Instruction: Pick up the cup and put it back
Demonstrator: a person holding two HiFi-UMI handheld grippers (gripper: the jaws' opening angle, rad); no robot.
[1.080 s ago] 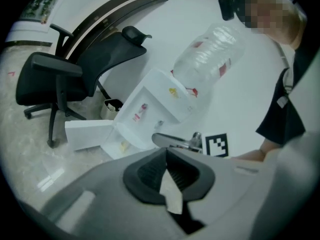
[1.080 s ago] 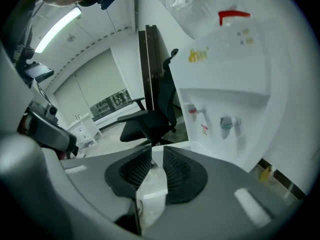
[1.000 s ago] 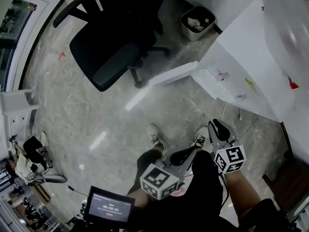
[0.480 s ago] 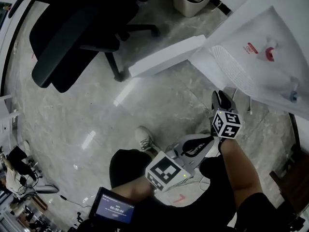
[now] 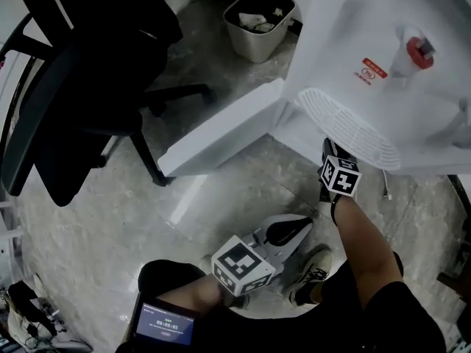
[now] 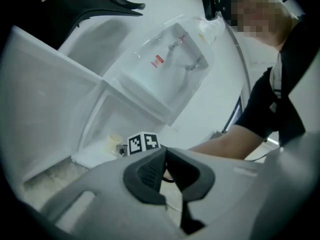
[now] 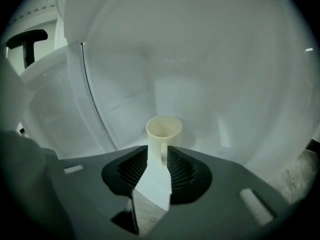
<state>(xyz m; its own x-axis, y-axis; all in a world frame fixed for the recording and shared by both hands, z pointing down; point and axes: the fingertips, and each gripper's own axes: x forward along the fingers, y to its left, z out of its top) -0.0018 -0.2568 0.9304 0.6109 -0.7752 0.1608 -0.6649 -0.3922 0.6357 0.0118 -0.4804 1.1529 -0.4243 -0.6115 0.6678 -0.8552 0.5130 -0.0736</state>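
Note:
A cream cup [image 7: 164, 132] with a handle stands upright on the floor of the white water dispenser's [image 5: 368, 43] open lower cabinet. My right gripper [image 7: 157, 151] points into that cabinet. Its jaws have just been opening and now stand apart, with the cup just beyond the tips and its handle in line with the gap. In the head view the right gripper [image 5: 329, 151] reaches under the drip tray [image 5: 353, 127]. The left gripper [image 5: 298, 226] hangs lower and nearer me. Its tips [image 6: 165, 151] meet with nothing between them. The left gripper view also shows the cup [image 6: 115, 140] beside the right gripper's marker cube [image 6: 142, 143].
The cabinet door [image 5: 221, 134] stands swung open to the left. A black office chair [image 5: 73, 87] fills the left side. A waste bin [image 5: 257, 24] sits behind the door. A red tap [image 5: 421, 48] projects above the drip tray. My shoe [image 5: 313, 274] and a small screen [image 5: 165, 322] are below.
Both grippers have dropped toward the floor and the dispenser has come closer. The right gripper has moved up under the drip tray to the open cabinet. The left stays behind it.

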